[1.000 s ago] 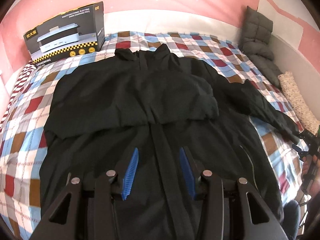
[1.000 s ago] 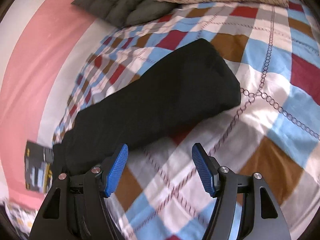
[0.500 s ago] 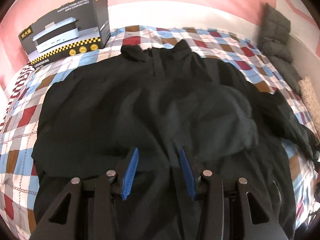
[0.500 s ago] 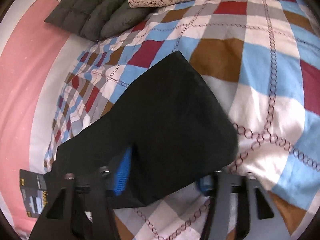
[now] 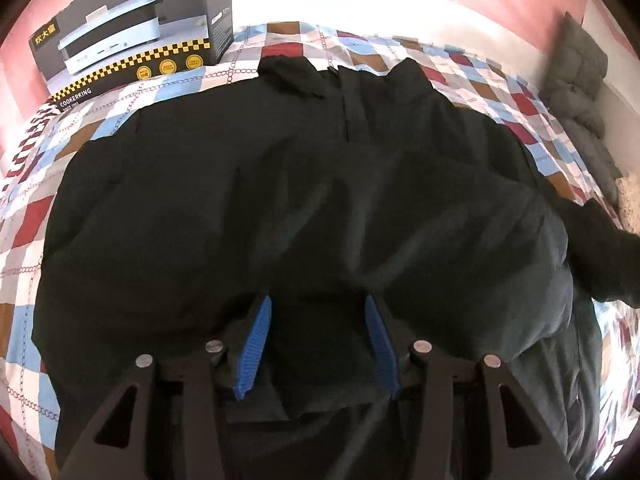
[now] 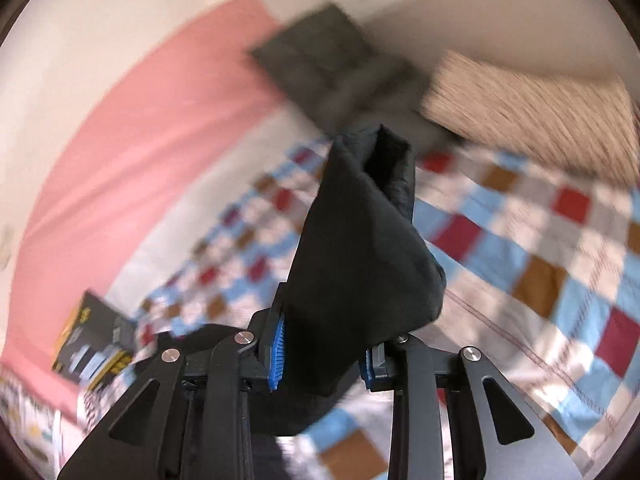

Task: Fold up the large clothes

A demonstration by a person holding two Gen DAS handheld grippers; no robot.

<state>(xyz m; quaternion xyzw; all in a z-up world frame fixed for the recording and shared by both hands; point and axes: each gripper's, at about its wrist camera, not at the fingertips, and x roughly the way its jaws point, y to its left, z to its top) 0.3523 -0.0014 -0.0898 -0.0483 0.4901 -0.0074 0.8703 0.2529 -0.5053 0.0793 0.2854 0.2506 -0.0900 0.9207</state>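
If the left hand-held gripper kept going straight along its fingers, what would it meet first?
Most likely the black jacket: the left hand-held gripper is angled down over the garment's front, jaws open with only fabric ahead. Depth is unclear, but nothing else lies in that line.

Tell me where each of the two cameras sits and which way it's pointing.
Left wrist view: sits on the left claw, looking steeply down over the black jacket spread on the checked bedspread, toward the cooker box; its own blue pads show, apart over the fabric.
Right wrist view: sits on the right claw, facing across the bed toward the grey cushion and speckled pillow; its jaws, just closing, pinch the jacket sleeve.
Both views share the jacket, bedspread, box and grey cushion.
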